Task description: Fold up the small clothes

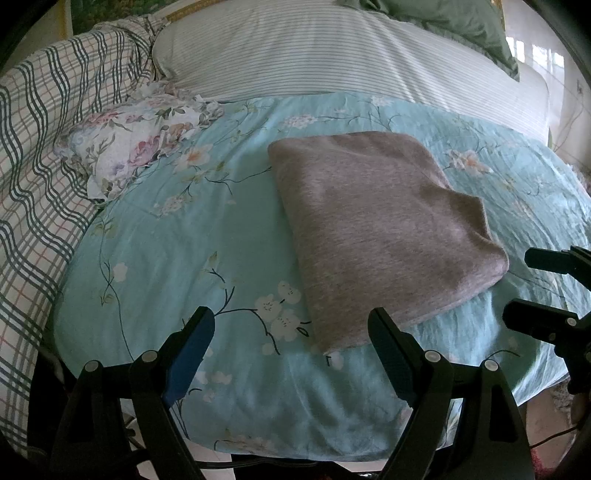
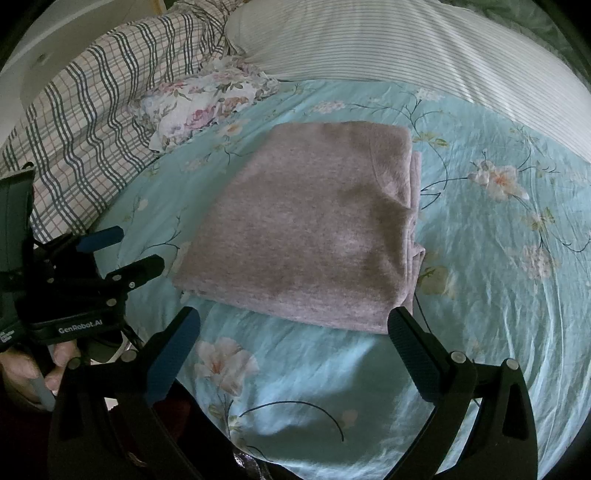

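Observation:
A grey-mauve garment [image 1: 376,225] lies folded into a thick rectangle on the teal floral bedsheet [image 1: 184,229]; it also shows in the right wrist view [image 2: 314,221]. My left gripper [image 1: 291,325] is open and empty, just short of the garment's near corner. My right gripper [image 2: 293,325] is open and empty, just short of the garment's near edge. The right gripper shows at the right edge of the left wrist view [image 1: 532,284], and the left gripper at the left of the right wrist view [image 2: 129,251], both beside the garment and apart from it.
A floral cloth [image 1: 136,140] lies crumpled at the back left. A checked blanket [image 1: 48,155] is heaped along the left. A striped pillow [image 1: 332,55] runs across the back, with a green cushion [image 1: 461,22] behind it. The bed's front edge is just below my grippers.

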Available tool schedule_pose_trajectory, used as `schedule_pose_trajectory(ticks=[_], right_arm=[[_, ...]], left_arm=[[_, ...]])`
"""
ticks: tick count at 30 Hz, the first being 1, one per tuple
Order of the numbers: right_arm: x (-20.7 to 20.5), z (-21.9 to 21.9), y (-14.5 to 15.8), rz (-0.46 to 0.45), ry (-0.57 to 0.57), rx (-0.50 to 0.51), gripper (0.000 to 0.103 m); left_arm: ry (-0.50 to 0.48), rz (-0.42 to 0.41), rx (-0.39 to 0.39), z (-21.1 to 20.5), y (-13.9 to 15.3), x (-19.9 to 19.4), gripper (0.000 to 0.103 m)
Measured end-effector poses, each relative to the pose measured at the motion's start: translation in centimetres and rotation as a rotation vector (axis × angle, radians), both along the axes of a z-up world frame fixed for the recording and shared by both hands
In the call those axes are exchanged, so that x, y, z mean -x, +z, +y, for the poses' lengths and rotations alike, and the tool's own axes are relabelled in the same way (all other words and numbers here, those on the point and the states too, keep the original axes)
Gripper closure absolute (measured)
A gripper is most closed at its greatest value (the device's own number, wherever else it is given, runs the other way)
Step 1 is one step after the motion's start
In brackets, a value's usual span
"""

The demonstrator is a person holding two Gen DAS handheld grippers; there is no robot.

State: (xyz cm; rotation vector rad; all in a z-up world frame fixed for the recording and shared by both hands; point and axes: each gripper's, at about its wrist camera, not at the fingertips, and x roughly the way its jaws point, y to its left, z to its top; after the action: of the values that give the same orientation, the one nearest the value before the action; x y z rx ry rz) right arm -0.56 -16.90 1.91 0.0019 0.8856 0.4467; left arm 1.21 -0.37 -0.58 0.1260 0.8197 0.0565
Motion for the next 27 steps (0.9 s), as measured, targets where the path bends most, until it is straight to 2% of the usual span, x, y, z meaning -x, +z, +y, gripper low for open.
schedule_pose_trajectory(ticks=[27], right_arm=[[0.11, 0.06, 0.05, -0.001, -0.004, -0.002, 0.002]], left_arm=[[0.003, -0.002, 0.001, -0.69, -0.01, 0.07, 0.017]])
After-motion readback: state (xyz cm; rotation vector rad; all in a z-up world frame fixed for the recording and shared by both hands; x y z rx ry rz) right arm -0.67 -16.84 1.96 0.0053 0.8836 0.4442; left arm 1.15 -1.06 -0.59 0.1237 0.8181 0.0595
